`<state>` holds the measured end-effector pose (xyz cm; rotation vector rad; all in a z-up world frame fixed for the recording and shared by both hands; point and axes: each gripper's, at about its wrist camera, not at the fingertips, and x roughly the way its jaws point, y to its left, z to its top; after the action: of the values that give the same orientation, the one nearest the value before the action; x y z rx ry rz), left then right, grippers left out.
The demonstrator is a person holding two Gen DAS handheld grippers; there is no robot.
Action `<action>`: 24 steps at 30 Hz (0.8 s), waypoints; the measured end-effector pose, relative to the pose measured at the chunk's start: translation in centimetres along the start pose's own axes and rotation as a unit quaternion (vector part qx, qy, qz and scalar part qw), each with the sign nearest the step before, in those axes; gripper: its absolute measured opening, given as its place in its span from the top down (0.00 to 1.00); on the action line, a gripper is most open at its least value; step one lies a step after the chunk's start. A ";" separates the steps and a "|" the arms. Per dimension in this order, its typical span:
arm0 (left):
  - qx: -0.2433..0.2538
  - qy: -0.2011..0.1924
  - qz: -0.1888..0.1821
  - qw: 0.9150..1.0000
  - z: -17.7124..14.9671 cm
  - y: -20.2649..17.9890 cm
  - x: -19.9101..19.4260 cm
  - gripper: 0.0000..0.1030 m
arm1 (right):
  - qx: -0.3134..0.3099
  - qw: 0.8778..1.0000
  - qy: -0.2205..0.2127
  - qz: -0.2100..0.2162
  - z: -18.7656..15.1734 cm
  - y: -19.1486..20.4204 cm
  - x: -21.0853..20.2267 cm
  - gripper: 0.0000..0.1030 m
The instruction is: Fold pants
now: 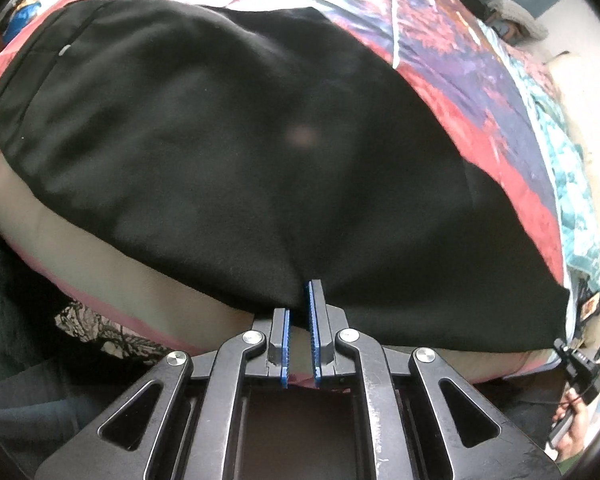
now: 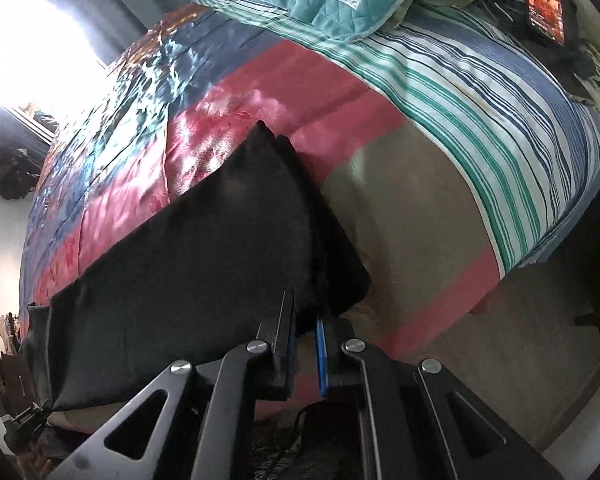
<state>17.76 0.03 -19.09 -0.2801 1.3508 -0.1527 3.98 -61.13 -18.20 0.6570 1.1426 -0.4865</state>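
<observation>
the far waistband blurs; the left gripper (image 1: 304, 300) and right gripper (image 2: 305, 312) each pinch the black pants' (image 1: 220, 140) near edge on the bed (image 1: 480, 80).

The near hem of the black pants (image 2: 204, 264) is hidden behind the right gripper (image 2: 305, 312) in the right wrist view. In the left wrist view the waistband is cut off at the left edge, and the cloth's middle is blurred. The phone (image 2: 546, 10) screen's content is too small to be read.

Black pants (image 1: 228, 128) spread flat on bed, near edge.
</observation>
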 end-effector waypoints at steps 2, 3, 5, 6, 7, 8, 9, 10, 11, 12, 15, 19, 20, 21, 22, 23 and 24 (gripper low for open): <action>-0.008 0.006 0.001 1.000 0.2 0.0 0.0 0.88 | -0.005 1.000 -0.001 -0.011 0.0 0.3 0.0 0.90; -0.004 0.010 0.000 1.000 0.1 -0.1 0.0 0.82 | -0.007 1.000 -0.004 -0.020 0.0 0.6 -0.2 0.83; 0.014 0.017 0.005 1.000 -0.3 -0.5 -0.5 0.65 | -0.014 0.999 -0.015 -0.031 -0.2 0.9 -0.8 0.60; 0.022 0.019 0.011 1.000 -0.7 -0.5 -0.9 0.47 | -0.018 0.999 -0.029 -0.035 -0.4 1.2 -1.4 0.39; 0.031 0.024 0.018 0.999 -1.5 -0.4 -1.7 0.36 | -0.023 0.997 -0.052 -0.043 -0.7 1.6 -2.4 0.28; 0.038 0.026 0.017 0.999 -2.0 -0.1 -2.3 0.34 | -0.026 0.996 -0.069 -0.048 -1.0 1.8 -3.2 0.25; 0.046 0.028 0.014 0.998 -2.8 -0.1 -3.0 0.33 | -0.030 0.994 -0.088 -0.056 -1.4 2.1 -4.0 0.24; 0.058 0.029 0.012 0.998 -3.5 -0.1 -3.9 0.33 | -0.031 0.990 -0.115 -0.073 -1.9 2.2 -5.1 0.23; 0.073 0.023 0.013 0.997 -4.1 -0.2 -4.8 0.33 | -0.029 0.987 -0.134 -0.086 -2.3 2.2 -5.8 0.23; 0.089 0.005 0.016 0.996 -4.3 -0.4 -5.8 0.33 | -0.027 0.982 -0.156 -0.099 -2.8 2.2 -6.6 0.20; 0.120 -0.067 0.030 0.990 -2.3 -1.1 -7.6 0.21 | -0.021 0.965 -0.225 -0.135 -3.9 2.7 -8.8 0.18; 0.126 -0.154 0.076 0.977 3.5 -1.0 -6.5 0.18 | -0.045 0.956 -0.253 -0.139 -3.5 5.0 -9.8 0.18; 0.125 -0.165 0.093 0.974 4.3 -0.6 -5.8 0.18 | -0.052 0.957 -0.253 -0.129 -3.2 5.9 -9.8 0.18; 0.124 -0.173 0.107 0.971 4.9 -0.2 -5.1 0.18 | -0.060 0.959 -0.253 -0.116 -3.1 7.0 -9.9 0.18; 0.125 -0.177 0.122 0.968 5.2 0.3 -4.3 0.18 | -0.066 0.959 -0.254 -0.109 -3.1 7.8 -10.0 0.18; 0.127 -0.175 0.142 0.966 5.2 1.0 -3.2 0.18 | -0.073 0.958 -0.258 -0.100 -3.3 8.8 -10.1 0.18; 0.122 -0.167 0.160 0.965 5.0 1.7 -2.4 0.18 | -0.082 0.957 -0.263 -0.089 -3.6 9.9 -10.1 0.18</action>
<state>21.99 2.83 -16.38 0.1187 1.0123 0.0006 4.57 -51.25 -7.44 0.2537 0.7262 -0.6657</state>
